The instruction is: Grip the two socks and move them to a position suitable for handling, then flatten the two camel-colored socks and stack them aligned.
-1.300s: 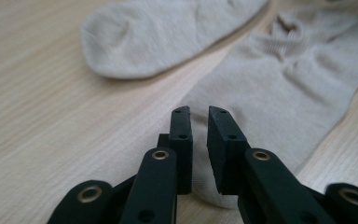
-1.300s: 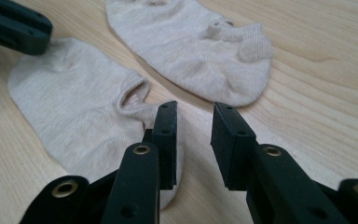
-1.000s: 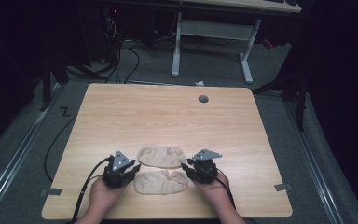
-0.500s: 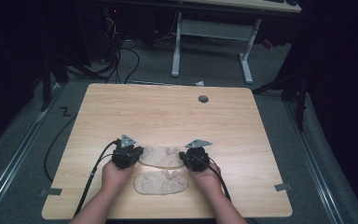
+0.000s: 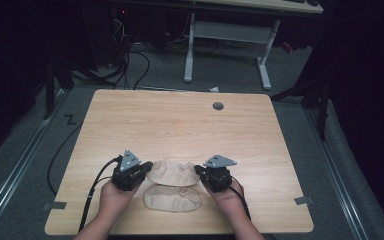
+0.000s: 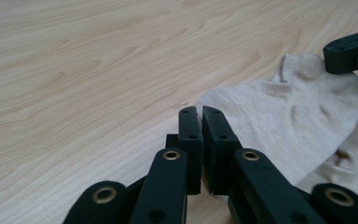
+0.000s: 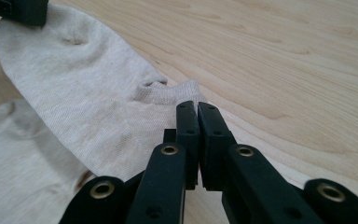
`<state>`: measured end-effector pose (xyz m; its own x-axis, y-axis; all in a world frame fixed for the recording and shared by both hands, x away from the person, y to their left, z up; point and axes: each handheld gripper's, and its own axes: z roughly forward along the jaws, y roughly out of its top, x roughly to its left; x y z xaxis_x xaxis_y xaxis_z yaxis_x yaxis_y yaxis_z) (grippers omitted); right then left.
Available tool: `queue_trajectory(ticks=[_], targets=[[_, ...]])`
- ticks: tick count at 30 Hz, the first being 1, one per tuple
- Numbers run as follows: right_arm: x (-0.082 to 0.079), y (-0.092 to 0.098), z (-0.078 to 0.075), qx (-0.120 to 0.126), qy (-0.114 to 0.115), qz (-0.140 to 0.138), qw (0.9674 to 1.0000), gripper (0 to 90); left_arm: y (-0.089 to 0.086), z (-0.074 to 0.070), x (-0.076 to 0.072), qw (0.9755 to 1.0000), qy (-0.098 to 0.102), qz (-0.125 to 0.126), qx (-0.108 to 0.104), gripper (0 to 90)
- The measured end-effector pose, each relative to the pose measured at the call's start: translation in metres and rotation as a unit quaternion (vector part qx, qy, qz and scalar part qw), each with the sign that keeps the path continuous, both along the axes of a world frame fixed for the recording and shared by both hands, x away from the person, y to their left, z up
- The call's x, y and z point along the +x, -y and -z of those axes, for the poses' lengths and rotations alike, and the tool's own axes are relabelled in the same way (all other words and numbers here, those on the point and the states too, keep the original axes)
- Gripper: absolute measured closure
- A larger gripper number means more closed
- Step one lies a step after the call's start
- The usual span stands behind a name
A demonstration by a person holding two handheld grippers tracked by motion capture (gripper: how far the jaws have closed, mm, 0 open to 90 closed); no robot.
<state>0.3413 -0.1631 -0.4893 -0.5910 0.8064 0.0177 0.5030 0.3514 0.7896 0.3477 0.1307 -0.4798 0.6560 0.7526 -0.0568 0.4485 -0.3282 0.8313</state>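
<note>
Two beige socks near the front edge of the wooden counter [image 5: 180,120], left gripper [image 5: 146,169] and right gripper [image 5: 199,171] each clamped on opposite ends of the upper sock [image 5: 172,172], jaws just closed, lower sock [image 5: 172,199] lying flat just beneath.

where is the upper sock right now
In the high view the upper sock is near the table's front edge, held between both hand-held grippers, overlapping the lower sock.

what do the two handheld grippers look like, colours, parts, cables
Both the left gripper and the right gripper are black, each topped by a grey three-cornered plate. Their jaws are flat black bars on link arms with brass-coloured rivets. A black cable trails from each back along the person's bare forearms, with no sleeves in sight.
</note>
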Motion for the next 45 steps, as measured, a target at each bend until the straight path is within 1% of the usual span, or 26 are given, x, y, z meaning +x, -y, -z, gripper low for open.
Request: queue_trajectory(ticks=[1, 3, 5, 7, 11, 14, 18, 19, 22, 24, 28, 29, 32, 33, 34, 35, 37, 39, 41, 42, 43, 44, 45], targets=[[-0.004, 0.000, -0.002, 0.003, 0.002, -0.001, 1.0000, 87.9, -0.002, -0.002, -0.004, 1.0000, -0.001, 0.003, -0.005, 86.6], [-0.011, 0.001, -0.004, 0.004, 0.008, -0.006, 0.9999, 87.9, -0.005, -0.004, -0.012, 0.9999, 0.001, 0.008, -0.006, 86.5], [-0.016, 0.001, -0.006, 0.004, 0.015, -0.011, 0.9998, 87.9, -0.007, -0.004, -0.017, 0.9999, 0.000, 0.009, -0.009, 86.5], [-0.020, 0.001, -0.007, 0.004, 0.017, -0.014, 0.9998, 87.9, -0.009, -0.004, -0.020, 0.9999, -0.002, 0.007, -0.011, 86.5], [-0.026, 0.001, -0.006, 0.001, 0.014, -0.020, 0.9997, 88.0, -0.013, -0.002, -0.027, 0.9999, -0.007, 0.006, -0.008, 86.6], [-0.030, 0.003, -0.004, -0.003, 0.010, -0.025, 0.9996, 88.0, -0.015, 0.002, -0.034, 0.9999, -0.014, 0.007, -0.006, 86.5], [-0.038, 0.002, -0.001, -0.010, 0.006, -0.032, 0.9994, 88.1, -0.012, 0.008, -0.044, 0.9997, -0.022, 0.014, 0.002, 86.5], [-0.040, 0.002, 0.000, -0.012, 0.005, -0.033, 0.9994, 88.1, -0.012, 0.009, -0.045, 0.9996, -0.023, 0.016, 0.005, 86.5], [-0.045, 0.004, 0.002, -0.015, 0.003, -0.034, 0.9993, 88.1, -0.009, 0.011, -0.049, 0.9995, -0.024, 0.022, 0.005, 86.5], [-0.047, 0.005, 0.004, -0.017, -0.003, -0.035, 0.9992, 88.1, -0.008, 0.015, -0.049, 0.9992, -0.024, 0.026, 0.016, 86.5], [-0.049, 0.003, 0.013, -0.026, -0.020, -0.042, 0.9986, 88.1, -0.009, 0.024, -0.045, 0.9985, -0.034, 0.028, 0.032, 86.4], [-0.049, 0.002, 0.015, -0.030, -0.023, -0.045, 0.9983, 88.1, -0.009, 0.026, -0.045, 0.9981, -0.039, 0.029, 0.038, 86.4], [-0.051, 0.001, 0.019, -0.033, -0.033, -0.050, 0.9976, 88.0, -0.007, 0.031, -0.047, 0.9971, -0.044, 0.034, 0.052, 86.0], [-0.052, 0.001, 0.020, -0.034, -0.035, -0.050, 0.9976, 87.9, -0.007, 0.032, -0.048, 0.9969, -0.045, 0.034, 0.055, 85.2], [-0.051, 0.001, 0.021, -0.037, -0.040, -0.050, 0.9973, 86.9, -0.007, 0.033, -0.048, 0.9968, -0.047, 0.034, 0.055, 82.7], [-0.051, 0.001, 0.022, -0.038, -0.043, -0.050, 0.9971, 83.4, -0.007, 0.033, -0.047, 0.9969, -0.050, 0.031, 0.052, 78.8], [-0.050, 0.003, 0.021, -0.026, -0.042, -0.049, 0.9976, 77.3, -0.009, 0.030, -0.046, 0.9980, -0.042, 0.024, 0.042, 68.0], [-0.050, 0.007, 0.019, -0.015, -0.032, -0.043, 0.9984, 73.9, -0.014, 0.024, -0.044, 0.9992, -0.029, 0.020, 0.018, 61.2], [-0.049, 0.013, 0.015, 0.003, -0.022, -0.031, 0.9993, 70.6, -0.019, 0.019, -0.042, 0.9996, -0.018, 0.021, -0.007, 56.2], [-0.048, 0.017, 0.014, 0.010, -0.016, -0.023, 0.9996, 69.1, -0.022, 0.017, -0.040, 0.9997, -0.011, 0.021, -0.012, 56.0], [-0.047, 0.021, 0.012, 0.013, -0.009, -0.014, 0.9998, 67.3, -0.025, 0.015, -0.039, 0.9999, 0.001, 0.014, -0.010, 55.4], [-0.045, 0.025, 0.011, 0.018, 0.000, -0.001, 0.9998, 65.7, -0.027, 0.014, -0.037, 0.9999, 0.008, 0.008, -0.007, 54.8], [-0.043, 0.028, 0.011, 0.021, 0.005, 0.006, 0.9998, 64.2, -0.030, 0.014, -0.035, 0.9999, 0.016, 0.000, -0.003, 54.1]])
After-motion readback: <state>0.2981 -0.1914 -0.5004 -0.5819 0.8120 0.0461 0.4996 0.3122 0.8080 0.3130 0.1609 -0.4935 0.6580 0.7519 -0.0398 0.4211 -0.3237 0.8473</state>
